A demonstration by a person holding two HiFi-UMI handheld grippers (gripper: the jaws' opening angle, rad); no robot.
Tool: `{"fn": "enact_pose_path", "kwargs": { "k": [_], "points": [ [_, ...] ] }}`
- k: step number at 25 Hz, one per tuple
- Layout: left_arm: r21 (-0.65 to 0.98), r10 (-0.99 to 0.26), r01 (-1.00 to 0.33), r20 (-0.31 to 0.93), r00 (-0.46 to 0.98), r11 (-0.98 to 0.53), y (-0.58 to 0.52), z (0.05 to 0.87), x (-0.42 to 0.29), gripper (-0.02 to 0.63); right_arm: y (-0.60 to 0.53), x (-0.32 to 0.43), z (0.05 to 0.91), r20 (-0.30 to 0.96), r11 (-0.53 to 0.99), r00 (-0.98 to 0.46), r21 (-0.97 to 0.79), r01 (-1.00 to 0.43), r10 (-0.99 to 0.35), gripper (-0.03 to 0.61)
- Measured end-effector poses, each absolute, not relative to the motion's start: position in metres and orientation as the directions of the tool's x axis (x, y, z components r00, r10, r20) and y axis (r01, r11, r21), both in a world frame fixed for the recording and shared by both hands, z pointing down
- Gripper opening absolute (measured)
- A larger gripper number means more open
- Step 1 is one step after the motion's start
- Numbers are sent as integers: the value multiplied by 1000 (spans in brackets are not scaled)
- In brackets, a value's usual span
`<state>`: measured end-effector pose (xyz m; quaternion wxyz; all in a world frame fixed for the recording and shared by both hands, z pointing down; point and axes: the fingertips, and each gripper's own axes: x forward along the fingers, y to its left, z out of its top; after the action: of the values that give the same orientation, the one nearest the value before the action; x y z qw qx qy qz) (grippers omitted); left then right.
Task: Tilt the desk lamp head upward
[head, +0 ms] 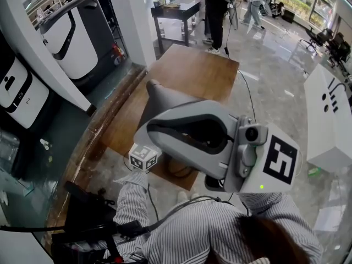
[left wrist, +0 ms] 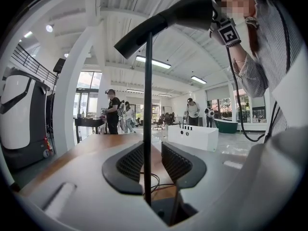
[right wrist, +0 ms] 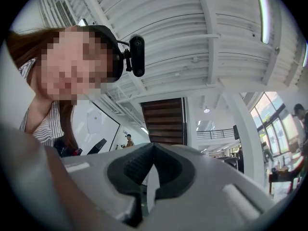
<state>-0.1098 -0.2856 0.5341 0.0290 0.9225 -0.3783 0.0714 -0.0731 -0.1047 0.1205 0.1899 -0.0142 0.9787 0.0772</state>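
Striped shirt sleeve (head: 132,202); left gripper (left wrist: 153,159) and right gripper (right wrist: 153,150) are both chunky pale grey plastic, black ribbed pads (left wrist: 131,161); black-and-white marker cube (head: 144,158) on each; black cable (left wrist: 237,97); little black head camera (right wrist: 137,57).

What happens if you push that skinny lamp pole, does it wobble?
Probably a little springy: the pole looks very thin and tall. The wide lamp head sits right on top, so it is likely top-heavy and a hard push might tip it.

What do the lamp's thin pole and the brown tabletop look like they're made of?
Lamp pole: probably metal with a matte black finish; it is very thin yet perfectly straight.
Tabletop: wood or a wood-look laminate with a satin brown finish; streaky grain shows.
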Motion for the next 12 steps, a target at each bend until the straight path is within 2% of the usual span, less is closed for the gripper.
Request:
{"fn": "enact_pose_path", "kwargs": {
  "k": [12],
  "points": [
    [7,-688,-696,142,711,-718,-285,533,-110,100,-106,-79,111,-402,991,-915,127,-34,20,2]
  ]
}}
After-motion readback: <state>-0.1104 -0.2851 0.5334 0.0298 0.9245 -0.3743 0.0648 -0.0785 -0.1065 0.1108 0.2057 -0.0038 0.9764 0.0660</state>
